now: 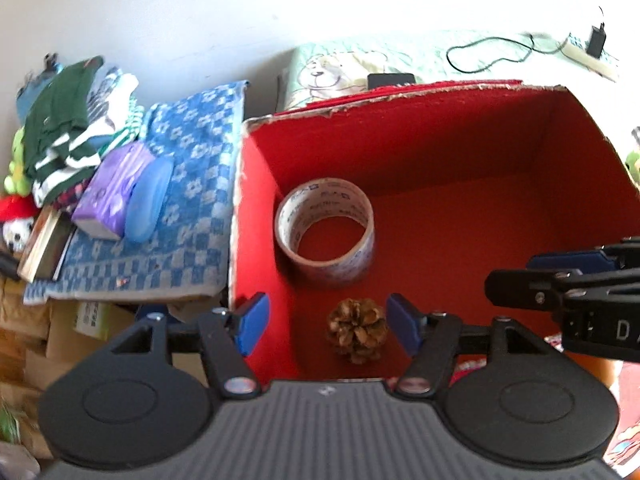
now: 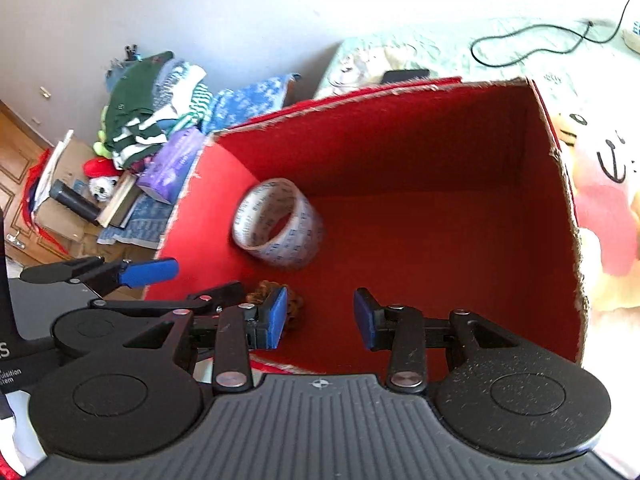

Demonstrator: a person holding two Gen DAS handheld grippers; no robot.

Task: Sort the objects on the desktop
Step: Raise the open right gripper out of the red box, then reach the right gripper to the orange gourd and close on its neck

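Inside a red box (image 1: 460, 140), a pine cone (image 1: 357, 334) lies free between the spread left gripper (image 1: 328, 328); the right gripper (image 2: 320, 318) gapes empty near a tape roll (image 1: 325, 229).

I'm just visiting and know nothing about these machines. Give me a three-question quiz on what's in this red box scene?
1. True or false: the pine cone lies on the floor of the red box.
2. Which item stands beside the pine cone in the box: A) a mug, B) a tape roll, C) a book?
3. Fill in: the left claw has ____ between its blue pads.

Key: 1 true; 2 B; 3 nothing gripped, since its pads stand clear either side of the pine cone.
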